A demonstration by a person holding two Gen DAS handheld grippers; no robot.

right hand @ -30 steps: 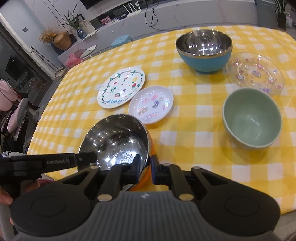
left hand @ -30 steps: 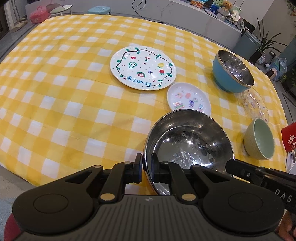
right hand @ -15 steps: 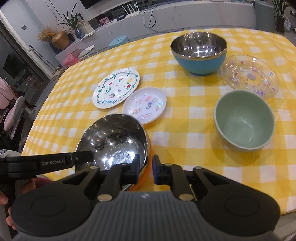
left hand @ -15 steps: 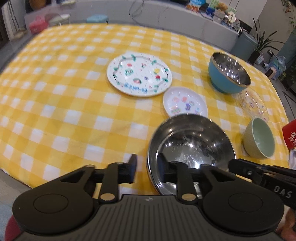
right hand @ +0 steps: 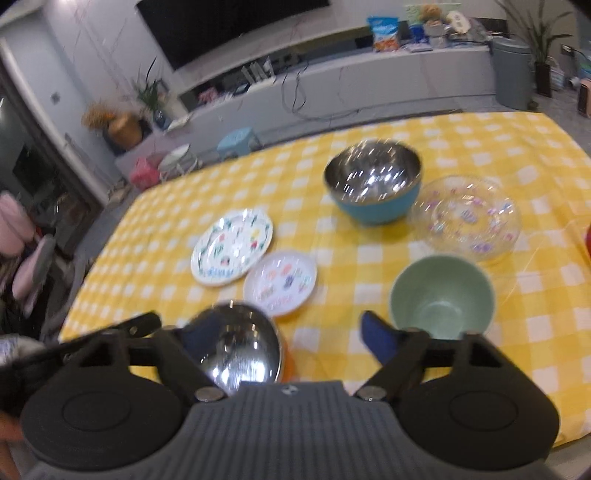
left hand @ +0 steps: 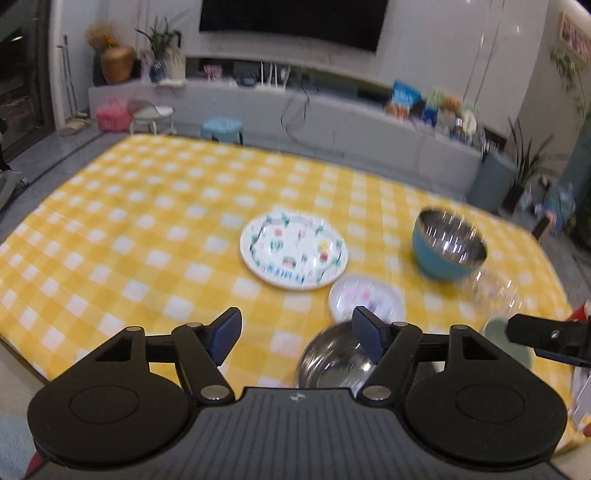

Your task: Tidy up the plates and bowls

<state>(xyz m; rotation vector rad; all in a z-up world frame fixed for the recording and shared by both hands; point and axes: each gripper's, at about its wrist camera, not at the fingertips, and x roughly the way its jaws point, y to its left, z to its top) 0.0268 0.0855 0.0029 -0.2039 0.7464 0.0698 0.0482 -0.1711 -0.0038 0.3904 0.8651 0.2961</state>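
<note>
Left hand-held gripper (left hand: 296, 338) hangs with its jaws spread wide, having just been opening, and there's nothing between its blue pads (left hand: 224, 333). Right hand-held gripper (right hand: 284, 338) has the same story: jaws just swung apart, wide now, no grip on anything.

Just beyond both sets of fingers sits the steel bowl with the orange outside (right hand: 236, 345), at the near edge of the counter (left hand: 129, 221), upright on the yellow checked cloth (right hand: 351, 266). In the right wrist view the left finger overlaps its rim; I can't tell whether it touches, the picture is blurred. In the left wrist view the bowl (left hand: 332, 363) lies low behind the right finger.

Next out, the small white plate with stickers (right hand: 280, 282) is just behind the steel bowl, and the larger white plate with the fruit pattern (left hand: 293, 254) lies just beside that, further back and to the left. Right of the steel bowl stands the pale green bowl (right hand: 441, 295), apart from it. Behind the green bowl is the clear glass plate (right hand: 467, 218), and beside that, the blue bowl with the steel lining (right hand: 373, 182). Past the counter: a low grey ledge (right hand: 369, 85) and a dark television (left hand: 291, 20).
</note>
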